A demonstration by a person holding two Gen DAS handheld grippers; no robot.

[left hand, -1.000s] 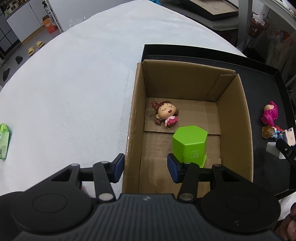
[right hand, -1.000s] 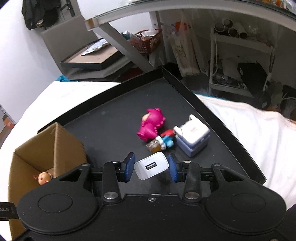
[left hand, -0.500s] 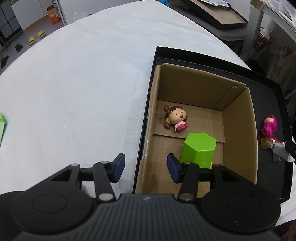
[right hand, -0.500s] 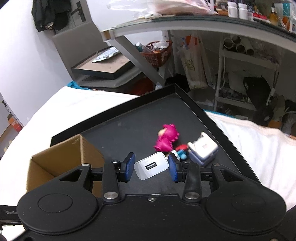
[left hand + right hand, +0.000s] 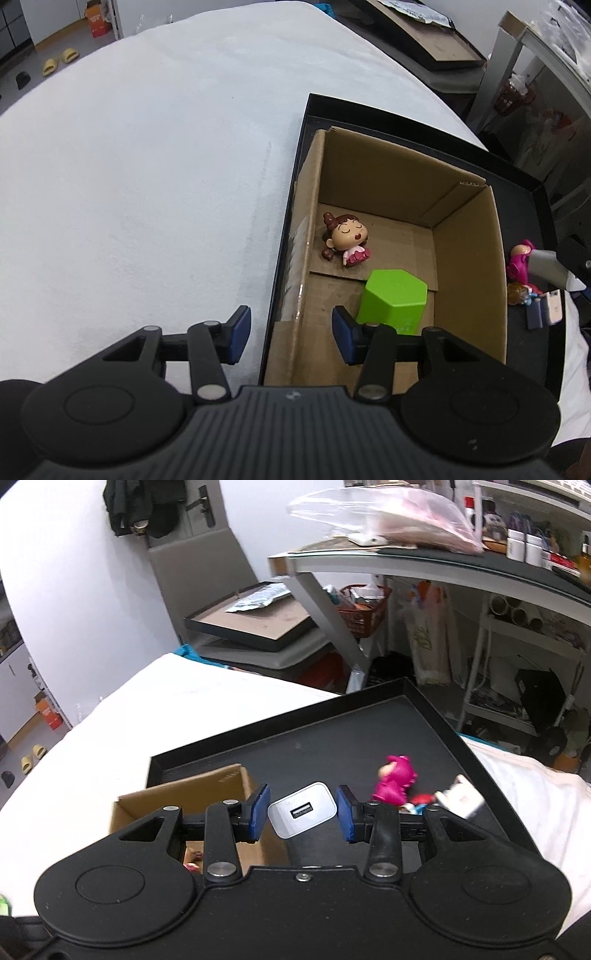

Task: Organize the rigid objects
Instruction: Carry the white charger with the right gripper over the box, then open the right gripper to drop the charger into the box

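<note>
My right gripper is clamped on the white USB charger, above the black tray beside the cardboard box. My left gripper is spread wide, empty, straddling the box's near-left wall.

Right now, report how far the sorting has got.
Done: doll and green block lie in the cardboard box. In hand: right gripper holds the white charger; left gripper is open. Left: pink figure and small pieces on the black tray.
</note>
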